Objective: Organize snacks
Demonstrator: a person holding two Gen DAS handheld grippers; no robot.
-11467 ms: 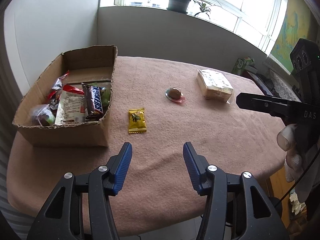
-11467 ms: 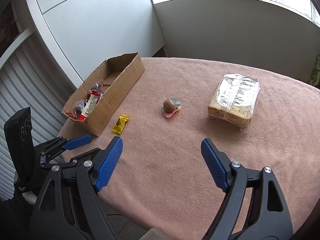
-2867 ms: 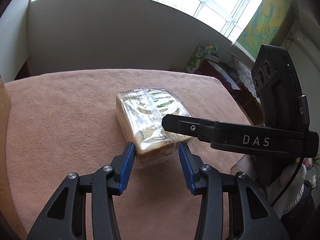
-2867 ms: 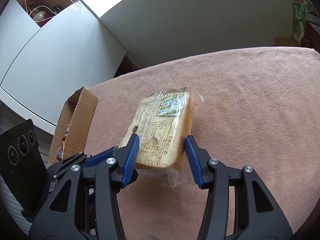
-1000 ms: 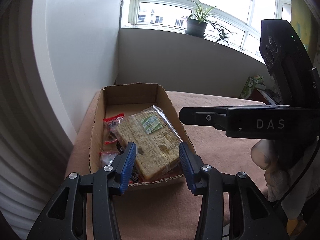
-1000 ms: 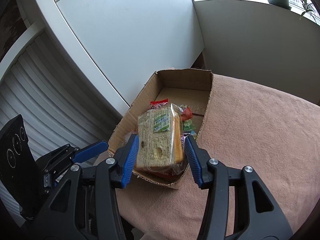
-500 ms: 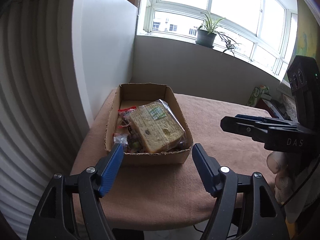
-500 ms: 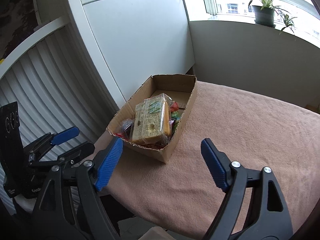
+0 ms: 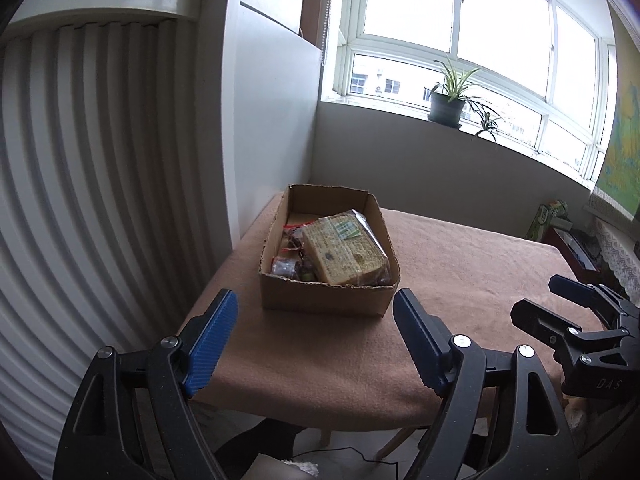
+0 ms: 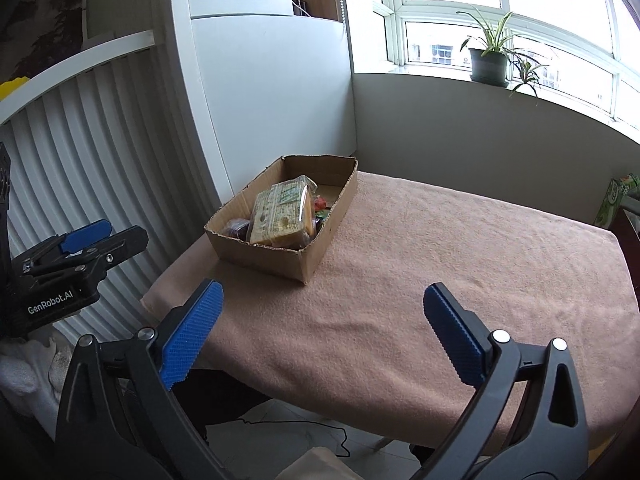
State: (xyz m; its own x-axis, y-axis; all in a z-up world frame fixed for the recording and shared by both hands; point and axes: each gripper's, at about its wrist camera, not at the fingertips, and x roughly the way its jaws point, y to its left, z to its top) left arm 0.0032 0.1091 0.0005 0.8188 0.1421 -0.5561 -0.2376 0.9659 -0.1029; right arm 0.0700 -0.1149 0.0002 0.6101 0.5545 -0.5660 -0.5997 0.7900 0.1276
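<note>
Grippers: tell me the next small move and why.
Probably nothing more than pulling back to rest. The bread lies in the box, the cloth shows no loose snacks, and both the left gripper and right gripper are open and empty, jaws just opened.

Daylight poured in from the window (image 9: 460, 68), blown out white. Fisheye bending curved the edges, and corners fell dark.

White lettering "GenRobot.AI" stands on the black body of the left gripper (image 10: 86, 240), seen left of the cardboard box (image 10: 308, 256). Faint letters "DAS" stand on the black body of the right gripper (image 9: 560, 304), right of the box. The print on the bread packet (image 9: 344, 250) inside the box is too small to read.
</note>
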